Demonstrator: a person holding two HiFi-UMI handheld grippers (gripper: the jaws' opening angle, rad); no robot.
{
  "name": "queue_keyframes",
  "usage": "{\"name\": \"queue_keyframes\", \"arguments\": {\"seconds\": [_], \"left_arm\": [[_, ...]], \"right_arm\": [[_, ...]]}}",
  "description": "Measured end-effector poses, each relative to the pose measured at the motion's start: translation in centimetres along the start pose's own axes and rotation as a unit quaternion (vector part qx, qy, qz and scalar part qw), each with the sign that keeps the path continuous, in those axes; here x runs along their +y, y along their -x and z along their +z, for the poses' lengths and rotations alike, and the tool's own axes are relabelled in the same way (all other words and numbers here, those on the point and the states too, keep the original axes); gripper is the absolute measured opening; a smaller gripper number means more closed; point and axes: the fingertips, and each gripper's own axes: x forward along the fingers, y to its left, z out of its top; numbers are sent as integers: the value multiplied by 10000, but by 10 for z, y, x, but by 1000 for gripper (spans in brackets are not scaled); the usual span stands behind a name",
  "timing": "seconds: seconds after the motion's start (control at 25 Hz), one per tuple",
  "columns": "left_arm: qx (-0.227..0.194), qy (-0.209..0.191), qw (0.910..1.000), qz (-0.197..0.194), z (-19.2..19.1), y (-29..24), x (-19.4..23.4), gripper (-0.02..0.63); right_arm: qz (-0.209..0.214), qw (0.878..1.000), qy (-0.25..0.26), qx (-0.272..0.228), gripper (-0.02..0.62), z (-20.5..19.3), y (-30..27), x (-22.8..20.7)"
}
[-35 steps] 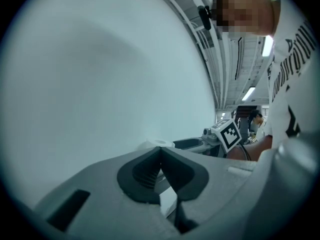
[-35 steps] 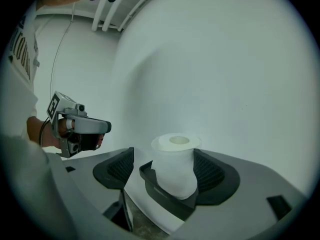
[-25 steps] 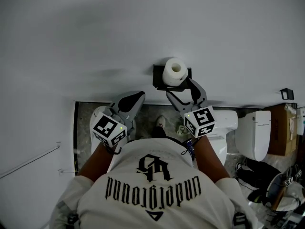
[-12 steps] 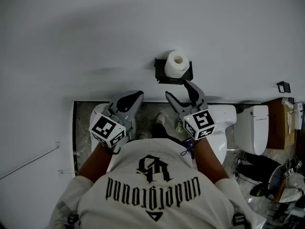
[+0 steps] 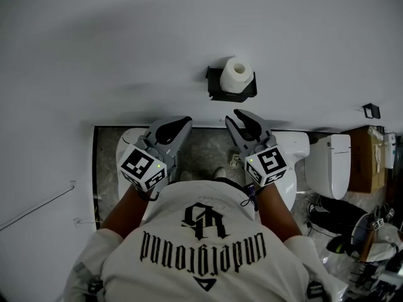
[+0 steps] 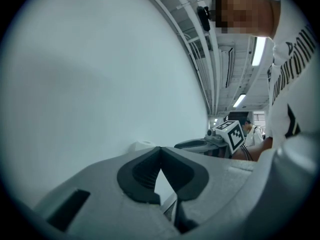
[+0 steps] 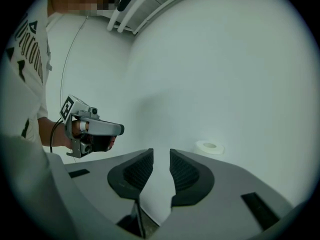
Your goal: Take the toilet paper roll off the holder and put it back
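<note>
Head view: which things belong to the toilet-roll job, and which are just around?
Job:
- toilet paper roll, on its black holder
- right gripper, jaws closing, nothing between them
- left gripper, shut, empty

Just around:
- toilet
- small black wall fitting

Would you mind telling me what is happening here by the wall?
A person holds a two-jaw gripper in each hand, facing a white toilet paper roll that sits on its black wall-mounted holder. Neither gripper touches the roll; both hang short of it, empty. The left gripper has its jaws together, and the right gripper is closing its jaws with nothing between them.
</note>
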Motion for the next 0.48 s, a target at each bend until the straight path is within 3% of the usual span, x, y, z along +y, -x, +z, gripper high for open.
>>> {"name": "queue_keyframes", "arguments": {"seconds": [0.48], "left_arm": [[35,-108,9999,58,-3,-17,-25,12]], "right_arm": [[168,9996,168,-177,18,2,31,-12]]}}
